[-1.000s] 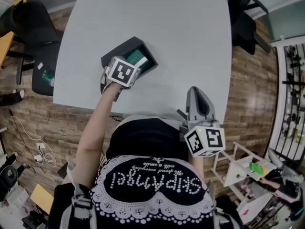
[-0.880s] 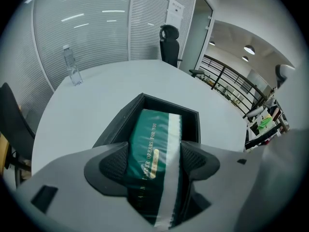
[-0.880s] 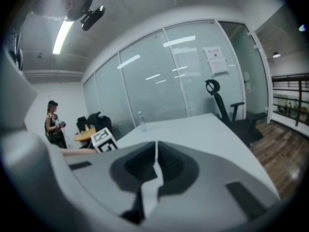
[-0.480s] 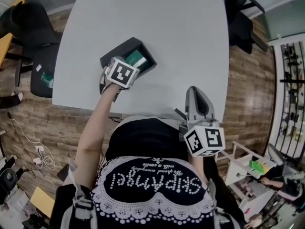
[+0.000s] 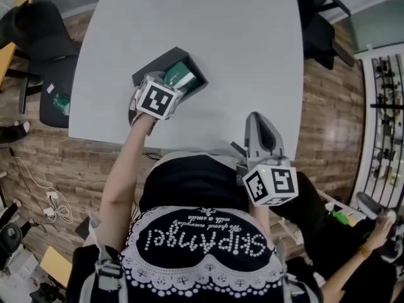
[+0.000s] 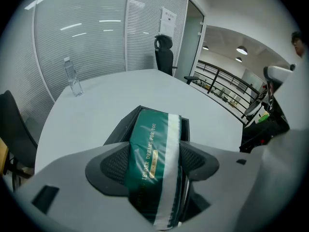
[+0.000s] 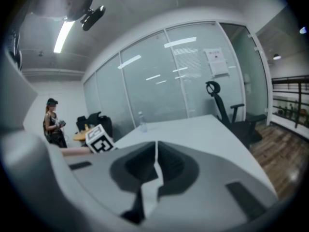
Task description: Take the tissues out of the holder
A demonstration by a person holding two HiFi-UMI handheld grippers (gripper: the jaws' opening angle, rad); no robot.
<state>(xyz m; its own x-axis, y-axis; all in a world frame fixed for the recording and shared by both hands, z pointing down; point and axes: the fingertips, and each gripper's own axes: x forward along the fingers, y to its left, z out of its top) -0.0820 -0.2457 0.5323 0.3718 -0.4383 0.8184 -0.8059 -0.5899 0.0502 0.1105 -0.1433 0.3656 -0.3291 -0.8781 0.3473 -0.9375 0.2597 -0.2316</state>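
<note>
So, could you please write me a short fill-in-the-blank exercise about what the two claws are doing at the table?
1. The left claw is shut on a ____ tissue pack.
2. The holder right beneath that pack is ____ in colour.
3. The right claw has its jaws together and holds ____.
Missing words: green; black; nothing.

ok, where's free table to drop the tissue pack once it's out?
Bare table right of the holder, through to the right edge, and the far stretch toward the bottle. Crowded only at the near-left corner: holder, tissue pack, left tongs shut on it. Near edge: right tongs.
</note>
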